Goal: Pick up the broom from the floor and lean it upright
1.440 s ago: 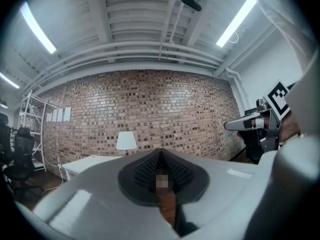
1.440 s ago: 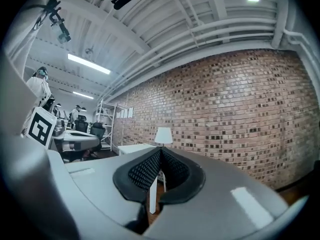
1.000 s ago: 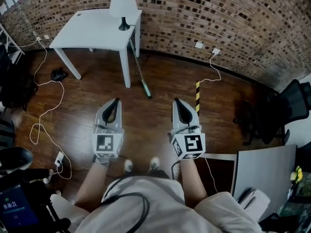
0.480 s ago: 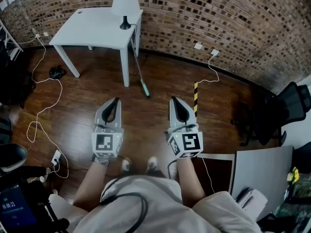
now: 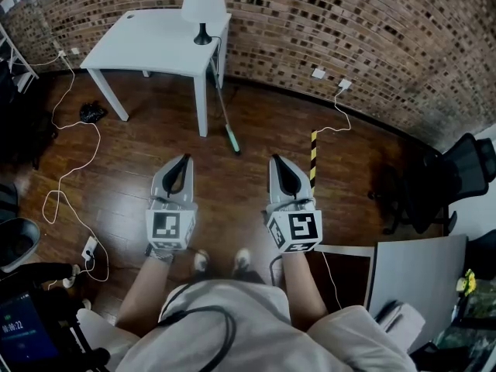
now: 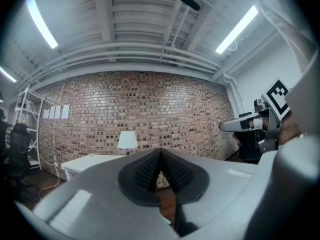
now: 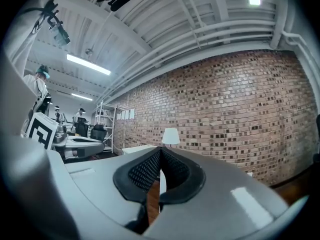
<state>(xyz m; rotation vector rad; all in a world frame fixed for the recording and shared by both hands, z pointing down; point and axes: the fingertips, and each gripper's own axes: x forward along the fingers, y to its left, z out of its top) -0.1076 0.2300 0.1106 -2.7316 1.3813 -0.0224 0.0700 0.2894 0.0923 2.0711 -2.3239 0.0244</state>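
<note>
The broom (image 5: 222, 111) stands tilted, its thin handle resting against the right edge of the white table (image 5: 155, 45) and its green head (image 5: 232, 142) on the wooden floor. My left gripper (image 5: 184, 160) and right gripper (image 5: 277, 160) are held side by side, level, well short of the broom and apart from it. Both are shut with nothing between the jaws. In the left gripper view the left gripper's dark pads (image 6: 145, 171) meet at the tip, and in the right gripper view the right gripper's pads (image 7: 145, 171) do the same. The broom is hidden in both gripper views.
A white lamp (image 5: 203, 6) stands on the table by the brick wall. White cables (image 5: 77, 169) loop over the floor at left, near a black bundle (image 5: 91, 113). A yellow-black striped post (image 5: 315, 157) lies ahead of the right gripper. An office chair (image 5: 457, 177) and a grey board (image 5: 418, 277) are at right.
The head view has shifted slightly. Both grippers stay shut and almost in place, and the broom has not moved.
</note>
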